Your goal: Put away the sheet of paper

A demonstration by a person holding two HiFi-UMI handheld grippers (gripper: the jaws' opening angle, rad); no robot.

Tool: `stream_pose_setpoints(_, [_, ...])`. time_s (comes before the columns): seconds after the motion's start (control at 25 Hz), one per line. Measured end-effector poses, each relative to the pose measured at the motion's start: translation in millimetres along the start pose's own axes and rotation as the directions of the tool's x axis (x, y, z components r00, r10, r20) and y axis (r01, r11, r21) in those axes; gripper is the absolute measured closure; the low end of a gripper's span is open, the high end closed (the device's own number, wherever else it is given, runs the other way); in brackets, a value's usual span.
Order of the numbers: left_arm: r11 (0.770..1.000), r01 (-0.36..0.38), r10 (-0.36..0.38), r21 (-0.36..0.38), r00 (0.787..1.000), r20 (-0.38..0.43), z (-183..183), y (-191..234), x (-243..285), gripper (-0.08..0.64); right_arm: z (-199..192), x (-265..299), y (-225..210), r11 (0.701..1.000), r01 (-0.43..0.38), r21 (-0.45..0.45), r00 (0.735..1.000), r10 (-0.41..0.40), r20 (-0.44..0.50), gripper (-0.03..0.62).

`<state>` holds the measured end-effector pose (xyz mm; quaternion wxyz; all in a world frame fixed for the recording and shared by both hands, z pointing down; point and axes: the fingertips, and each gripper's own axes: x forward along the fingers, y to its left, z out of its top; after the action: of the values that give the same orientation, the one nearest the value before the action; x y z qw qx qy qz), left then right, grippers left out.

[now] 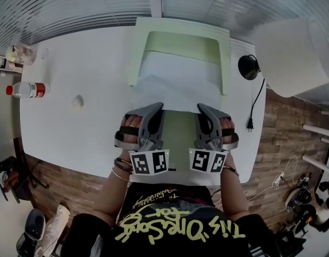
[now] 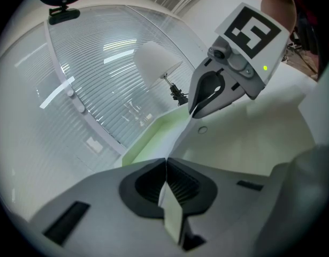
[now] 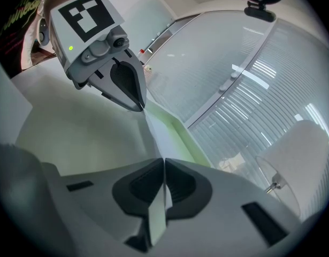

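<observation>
Left claw [image 2: 166, 161], right claw [image 3: 163, 163] clamp paper sheet [image 1: 175, 83]

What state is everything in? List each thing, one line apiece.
left gripper: shut on the sheet of paper, at its near edge.
right gripper: shut on that same edge.
sheet of paper: near edge lifted, far end lying in the tray.
tray: open-topped, sheet partly inside.
bottle: capped, lying on its side.
plug: unplugged, loose on the table.
</observation>
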<state>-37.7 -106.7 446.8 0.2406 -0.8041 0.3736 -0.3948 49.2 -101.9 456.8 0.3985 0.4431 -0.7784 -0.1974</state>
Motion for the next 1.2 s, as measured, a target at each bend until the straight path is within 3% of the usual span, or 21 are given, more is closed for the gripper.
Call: stream_pose_setpoints(1.2, [1.000, -0.023, 0.023, 0.014, 0.999, -0.026, -3, 19, 25, 0.551, 2, 23, -17, 1.000, 0.002, -0.010, 1.000, -0.002, 0.015, 0.584])
